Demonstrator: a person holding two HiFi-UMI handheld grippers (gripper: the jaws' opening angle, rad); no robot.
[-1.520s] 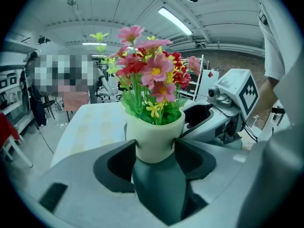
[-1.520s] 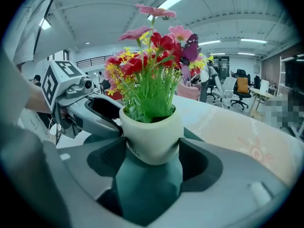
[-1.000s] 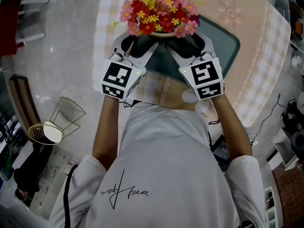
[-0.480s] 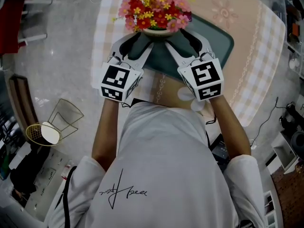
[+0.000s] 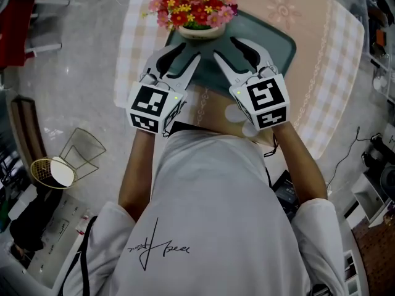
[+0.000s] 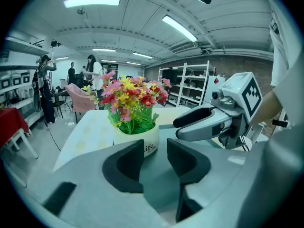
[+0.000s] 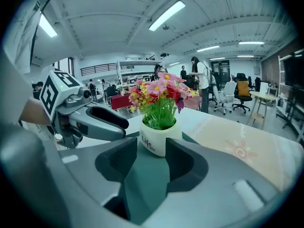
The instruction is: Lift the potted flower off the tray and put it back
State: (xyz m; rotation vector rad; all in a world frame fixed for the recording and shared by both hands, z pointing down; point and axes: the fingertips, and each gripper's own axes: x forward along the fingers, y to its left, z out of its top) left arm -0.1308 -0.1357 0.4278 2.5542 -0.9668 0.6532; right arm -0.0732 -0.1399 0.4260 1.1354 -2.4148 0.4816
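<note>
Head view puts the potted flower [image 5: 196, 14] upright at the far-left end of the dark green tray [image 5: 274, 48]. It sits dead ahead of both tools and apart from them, so we judge any fresh lift to turn on a straight forward reach. The left gripper [image 5: 185, 53] and the right gripper [image 5: 227, 48] converge toward it like a V, and neither is clearly the nearer. Both gripper views show the jaws half spread and closing with nothing between the pads, only bare tray, while the pot stands just beyond the tips. Its long axis is vertical and the 2 grippers slope down at it, so the pot wall is the part to take hold of, 1 gripper on each side. The pot is small, round and white with a smooth, hard-looking wall and dark lettering. The bloom above is a dense, light mass of pink, red and yellow heads on green stems. The tray looks slick with a low rim and rounded corners, and it rests on a peach checked tablecloth [image 5: 327, 60]. The pads are black, curved and matte.
</note>
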